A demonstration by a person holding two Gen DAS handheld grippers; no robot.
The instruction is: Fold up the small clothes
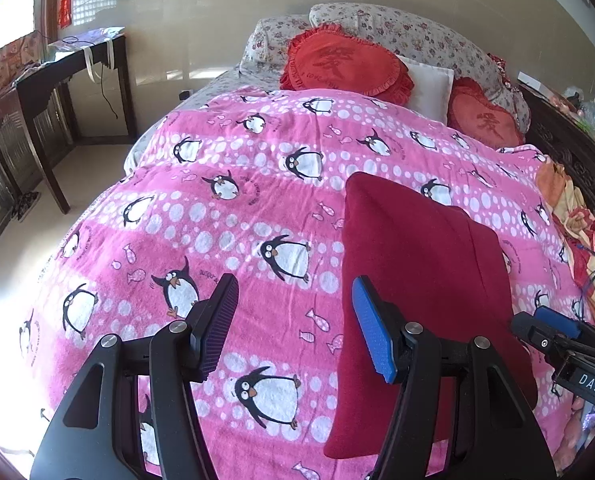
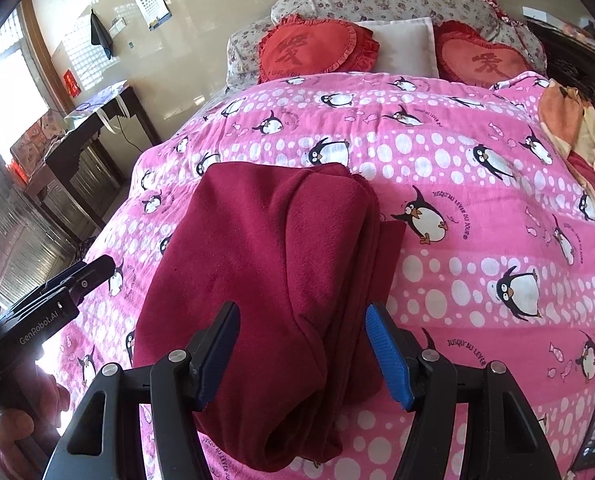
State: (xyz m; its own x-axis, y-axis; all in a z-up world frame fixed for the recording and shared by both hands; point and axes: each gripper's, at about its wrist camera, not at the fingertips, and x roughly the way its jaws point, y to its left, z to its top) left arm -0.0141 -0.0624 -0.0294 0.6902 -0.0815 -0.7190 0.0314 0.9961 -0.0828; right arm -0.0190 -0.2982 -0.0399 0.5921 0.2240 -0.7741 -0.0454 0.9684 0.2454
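We hold both the left gripper [image 1: 293, 328] and right gripper [image 2: 303, 354] wide apart, gripping nothing, because the dark red fleece garment [image 2: 273, 280] lies folded on the pink penguin-print blanket [image 2: 477, 240].

A dark wooden side table [image 1: 53, 92] stands against the glossy beige wall [image 1: 201, 20], beside a sunlit window [image 2: 9, 92], on pale floor tiles [image 1: 93, 164].
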